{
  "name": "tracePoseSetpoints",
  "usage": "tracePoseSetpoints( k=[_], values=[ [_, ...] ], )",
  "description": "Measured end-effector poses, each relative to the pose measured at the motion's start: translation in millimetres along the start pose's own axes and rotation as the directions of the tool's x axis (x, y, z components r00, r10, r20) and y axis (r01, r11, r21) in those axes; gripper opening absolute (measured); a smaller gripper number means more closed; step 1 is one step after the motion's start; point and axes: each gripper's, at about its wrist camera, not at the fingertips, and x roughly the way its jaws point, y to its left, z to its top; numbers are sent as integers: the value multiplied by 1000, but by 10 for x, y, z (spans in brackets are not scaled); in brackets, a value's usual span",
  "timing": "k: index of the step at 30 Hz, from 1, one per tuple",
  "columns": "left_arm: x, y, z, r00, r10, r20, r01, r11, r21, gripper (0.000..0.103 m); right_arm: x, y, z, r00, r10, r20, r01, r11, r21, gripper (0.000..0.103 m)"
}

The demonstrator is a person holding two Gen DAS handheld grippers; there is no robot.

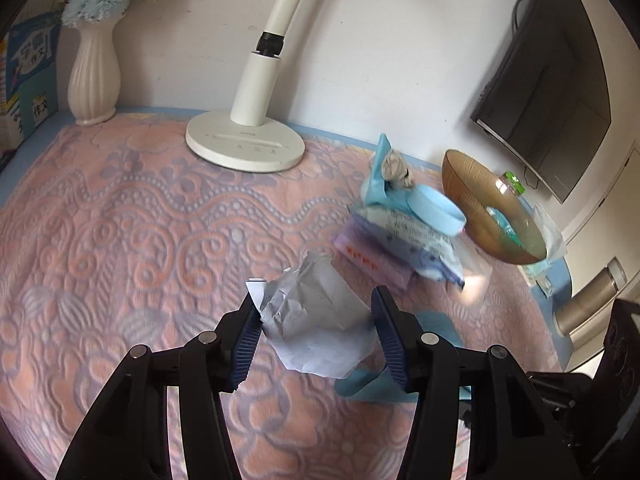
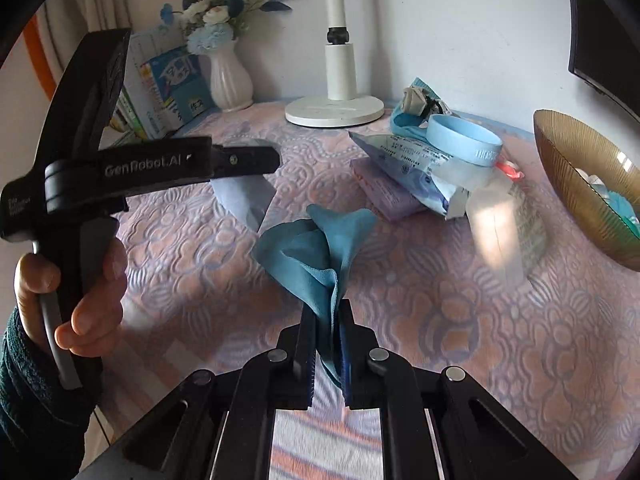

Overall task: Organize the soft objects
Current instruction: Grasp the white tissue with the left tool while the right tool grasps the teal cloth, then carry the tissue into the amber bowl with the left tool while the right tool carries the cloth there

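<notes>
Right hand-held gripper [image 2: 328, 344]: bunched blue cloth [image 2: 316, 248]

Setting: a home, a lived-in desk or table corner against a plain wall. Evidence: pink-and-lilac patterned blanket [image 1: 120, 220] spread as a cover; white ribbed vase [image 1: 94, 76] of artificial blue and white flowers [image 2: 212, 12]; white desk lamp [image 1: 248, 136] with oval base; children's workbooks [image 2: 168, 84] stacked upright; dark monitor [image 1: 560, 92] at the wall; amber glass bowl [image 2: 576, 176].

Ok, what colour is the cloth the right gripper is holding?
Blue. The cloth pinched in the right gripper shows best in the right wrist view.
</notes>
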Motion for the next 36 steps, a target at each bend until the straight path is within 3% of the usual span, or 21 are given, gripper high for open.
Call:
tracePoseSetpoints(
  k=[2, 5, 7, 9, 17, 20, 21, 22, 24, 30, 36],
  values=[
    [-3, -2, -104, 1000, 8, -3, -8, 1000, -2, 52, -37, -6, -120, 1000, 0, -21, 0, 1000, -4, 10],
    [22, 65, -219, 1000, 16, -3, -16, 1000, -17, 55, -19, -107, -217, 998, 5, -69, -4, 1000, 15, 23],
    [70, 107, -292, 999, 47, 3, -47, 999, -13, 55, -30, -198, -315, 997, 18, -78, -15, 999, 39, 48],
    [59, 97, -288, 999, 45, 9, -45, 999, -8, 55, -86, -271, -375, 997, 37, -67, -32, 997, 74, 57],
    [60, 27, -298, 998, 65, 22, -65, 997, 37, 55, 56, -144, -119, 997, 41, -68, -39, 999, 30, 59],
    [57, 50, -297, 998, 61, 22, -61, 998, 27, 55, 182, -73, -81, 998, -9, -66, 10, 1000, 17, 50],
    [58, 51, -296, 998, 60, 21, -61, 998, 26, 55, 211, -44, -81, 997, -18, -73, 18, 1000, 0, 29],
    [59, 49, -297, 998, 62, 21, -62, 998, 27, 55, 221, 4, -90, 997, -33, -71, 32, 999, -28, 16],
    [59, 42, -298, 998, 65, 21, -66, 997, 30, 55, 166, 76, -116, 998, -53, -42, 50, 996, -79, 9],
    [-17, -8, -266, 995, 92, 30, -93, 995, 20, 54, -319, -23, -102, 998, -30, 64, 36, 994, -100, 8],
    [-267, -472, 89, 994, 31, 101, -38, 997, 68, 54, -939, -628, 99, 974, -98, 205, 100, 995, 2, 8]
  ],
)
